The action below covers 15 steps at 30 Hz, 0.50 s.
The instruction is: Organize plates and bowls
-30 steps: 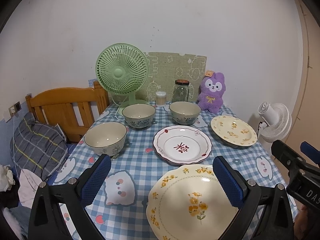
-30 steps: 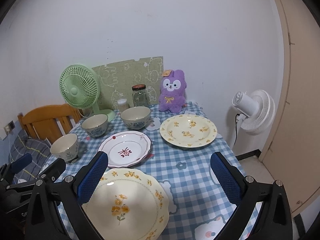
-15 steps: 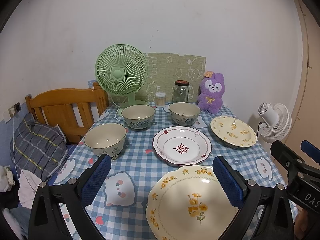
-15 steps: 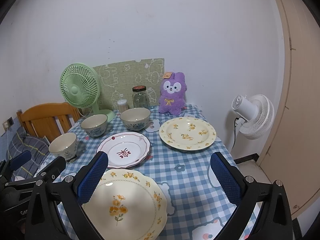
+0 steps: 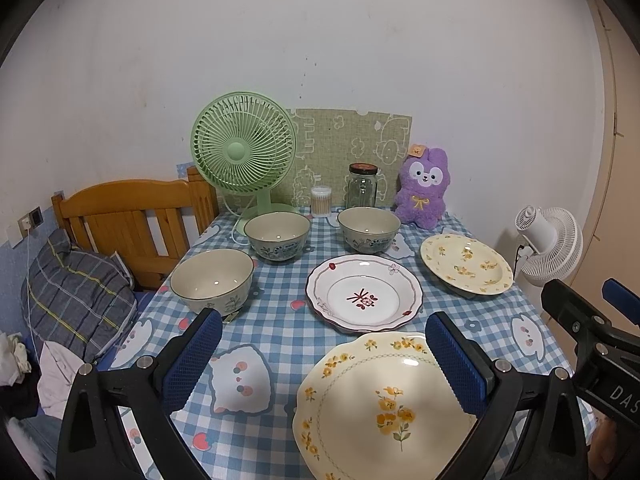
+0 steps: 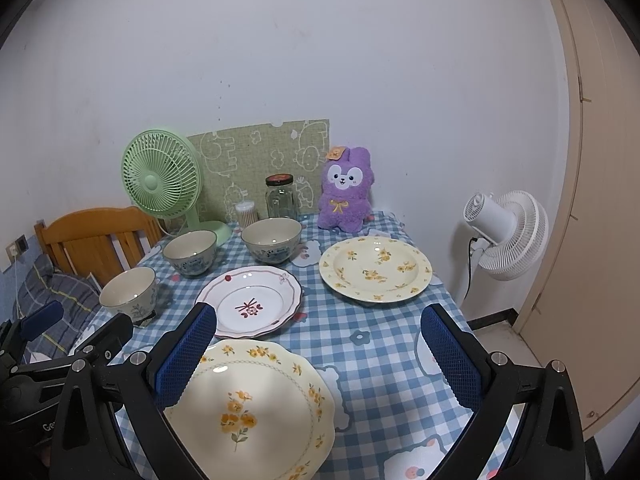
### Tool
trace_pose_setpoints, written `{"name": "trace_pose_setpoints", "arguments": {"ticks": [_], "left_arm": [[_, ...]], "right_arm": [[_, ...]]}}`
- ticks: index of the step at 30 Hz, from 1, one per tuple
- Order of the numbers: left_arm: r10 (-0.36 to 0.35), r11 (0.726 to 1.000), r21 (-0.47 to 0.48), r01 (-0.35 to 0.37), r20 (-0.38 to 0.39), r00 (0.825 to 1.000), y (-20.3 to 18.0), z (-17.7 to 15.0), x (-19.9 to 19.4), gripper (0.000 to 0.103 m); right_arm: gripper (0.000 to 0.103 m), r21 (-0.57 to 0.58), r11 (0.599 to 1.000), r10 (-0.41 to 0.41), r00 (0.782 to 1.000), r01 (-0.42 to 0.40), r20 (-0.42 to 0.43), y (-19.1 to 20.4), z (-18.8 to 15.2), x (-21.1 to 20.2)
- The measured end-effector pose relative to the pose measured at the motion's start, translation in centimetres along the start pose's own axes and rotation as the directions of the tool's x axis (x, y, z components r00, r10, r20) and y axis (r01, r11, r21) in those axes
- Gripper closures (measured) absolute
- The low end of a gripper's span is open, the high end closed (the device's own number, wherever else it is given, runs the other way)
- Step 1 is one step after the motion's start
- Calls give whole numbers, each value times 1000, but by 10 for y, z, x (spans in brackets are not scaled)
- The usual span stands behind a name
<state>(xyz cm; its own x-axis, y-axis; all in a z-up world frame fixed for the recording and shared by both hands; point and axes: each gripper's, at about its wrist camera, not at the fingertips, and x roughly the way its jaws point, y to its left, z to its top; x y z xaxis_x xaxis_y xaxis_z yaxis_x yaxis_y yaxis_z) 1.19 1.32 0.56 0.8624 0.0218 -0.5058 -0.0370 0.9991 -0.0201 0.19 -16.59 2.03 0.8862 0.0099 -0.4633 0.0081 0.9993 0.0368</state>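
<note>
**A:** Where are the claws, and what are they doing?

**B:** Both hover above the near edge of the table. The left gripper [image 5: 322,354] has its 2 blue fingers spread wide with nothing between them. The right gripper [image 6: 320,350] is just the same: wide apart, empty. Neither touches any dish.

**A:** What lies closest to them?

**B:** Directly below, at the near edge, sits a cream scalloped plate [image 5: 386,404] with yellow flowers. Just beyond it, nearly touching its far rim, is a white plate [image 5: 364,294] with a red border and a red mark in the middle. To the far right lies a 2nd yellow-flowered plate [image 5: 466,264], well apart from the others.

**A:** And the bowls?

**B:** 3 bowls, all upright. 1 near-left bowl [image 5: 212,280] sits by the left table edge; a middle bowl [image 5: 277,236] and a far bowl [image 5: 369,229] stand further back, side by side. Behind them are a green fan [image 5: 243,148], a glass jar [image 5: 362,186] and a purple plush rabbit [image 5: 423,188].

**A:** How far along is the tidying?

**B:** Seemingly at the very start: nothing is stacked. A sensible next move would be lowering 1 claw to pinch a rim, with fingers straddling the thin edge. Plates likely go on plates, bowls nested in bowls.
</note>
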Motion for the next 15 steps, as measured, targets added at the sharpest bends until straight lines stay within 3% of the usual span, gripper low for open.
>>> {"name": "trace_pose_setpoints", "arguments": {"ticks": [15], "left_arm": [[-8,1000,-4,8,1,1000,-2,1,-4,1]], "right_arm": [[0,10,1000,7,1000,-7,-2,0,3,-3]]}}
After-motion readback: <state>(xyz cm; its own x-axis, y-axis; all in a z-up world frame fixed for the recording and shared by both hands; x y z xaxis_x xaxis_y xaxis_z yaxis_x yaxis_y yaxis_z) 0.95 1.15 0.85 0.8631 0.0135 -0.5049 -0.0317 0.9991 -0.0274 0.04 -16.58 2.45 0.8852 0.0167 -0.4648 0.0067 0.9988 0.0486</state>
